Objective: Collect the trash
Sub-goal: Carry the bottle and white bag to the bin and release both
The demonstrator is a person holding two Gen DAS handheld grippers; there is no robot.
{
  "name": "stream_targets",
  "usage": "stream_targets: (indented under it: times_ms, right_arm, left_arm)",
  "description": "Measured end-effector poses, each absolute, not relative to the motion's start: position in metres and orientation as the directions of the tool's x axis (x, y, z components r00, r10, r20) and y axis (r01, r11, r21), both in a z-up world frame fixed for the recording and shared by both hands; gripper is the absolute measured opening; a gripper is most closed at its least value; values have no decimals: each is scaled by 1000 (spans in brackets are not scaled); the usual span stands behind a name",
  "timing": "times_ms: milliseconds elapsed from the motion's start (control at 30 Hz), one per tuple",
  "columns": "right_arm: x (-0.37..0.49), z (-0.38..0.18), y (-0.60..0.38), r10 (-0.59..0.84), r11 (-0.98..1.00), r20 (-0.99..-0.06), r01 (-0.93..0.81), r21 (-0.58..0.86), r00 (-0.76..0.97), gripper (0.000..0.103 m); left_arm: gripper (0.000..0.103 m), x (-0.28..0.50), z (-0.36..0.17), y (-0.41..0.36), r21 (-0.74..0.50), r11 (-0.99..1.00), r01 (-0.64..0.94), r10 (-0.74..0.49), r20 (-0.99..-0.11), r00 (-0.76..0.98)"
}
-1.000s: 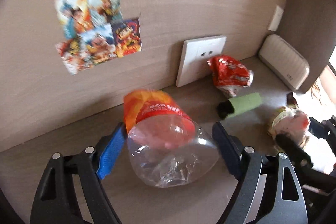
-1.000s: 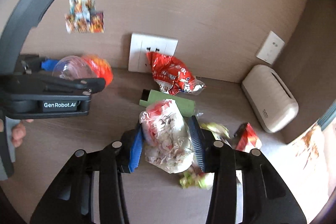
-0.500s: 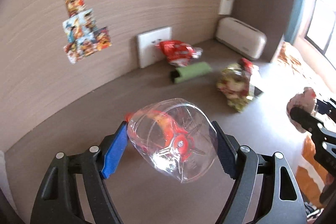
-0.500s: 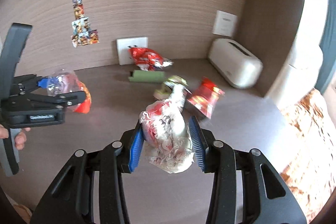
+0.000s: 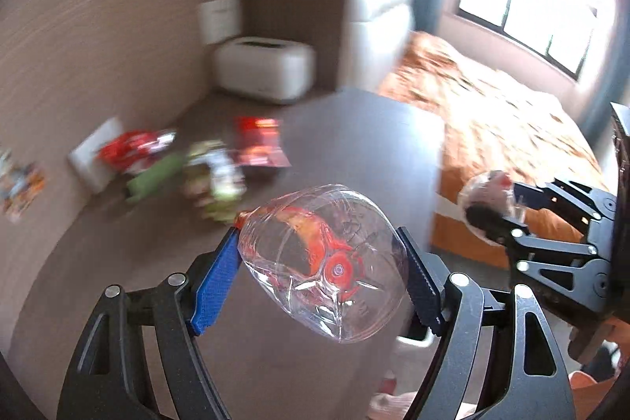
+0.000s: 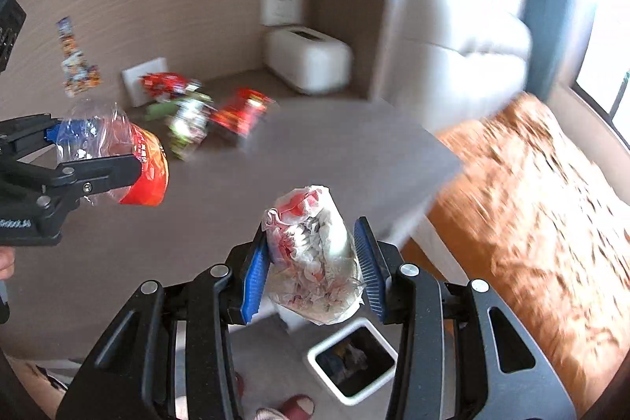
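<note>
The left gripper (image 5: 319,262) is clamping a clear plastic bottle (image 5: 323,262) with an orange-red label, its 2 blue pads pressing the bottle's sides; the bottle is lying across the jaws with its base facing the camera, held in the air above the brown table (image 5: 354,144). The right gripper (image 6: 313,270) is squeezing a crumpled clear bag of white and red scraps (image 6: 311,254) between its 2 blue pads, jaws nearly closed on it, just past the table's edge. Below the bag, a white-rimmed trash bin (image 6: 352,361) is standing on the floor, with something already lying inside. Several wrappers, red (image 6: 240,113) and green (image 6: 185,124), are lying blurred on the table near the wall, beside a white tissue box (image 6: 307,60). An orange bedspread (image 6: 531,203) is filling the right side.
</note>
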State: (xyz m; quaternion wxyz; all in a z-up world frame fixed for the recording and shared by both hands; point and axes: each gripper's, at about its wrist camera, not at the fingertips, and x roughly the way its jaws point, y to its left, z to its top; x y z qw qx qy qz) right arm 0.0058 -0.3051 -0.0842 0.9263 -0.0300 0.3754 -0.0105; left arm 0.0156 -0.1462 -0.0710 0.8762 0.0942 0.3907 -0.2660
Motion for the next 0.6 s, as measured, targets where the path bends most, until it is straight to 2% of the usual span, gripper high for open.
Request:
stream_targets:
  times_ms: [333,600]
  right_arm:
    - [-51,-124,-400,-185,974,-757,222,-55,626,44]
    - [-78,-177,-439,-223,960,-799,266,-83,558,44]
  left_arm:
    - [75,-22,-90,-275,-17,648,762,-493,-771,403]
    - [75,-46,-132,-354,-48,518,854,-531,-801,277]
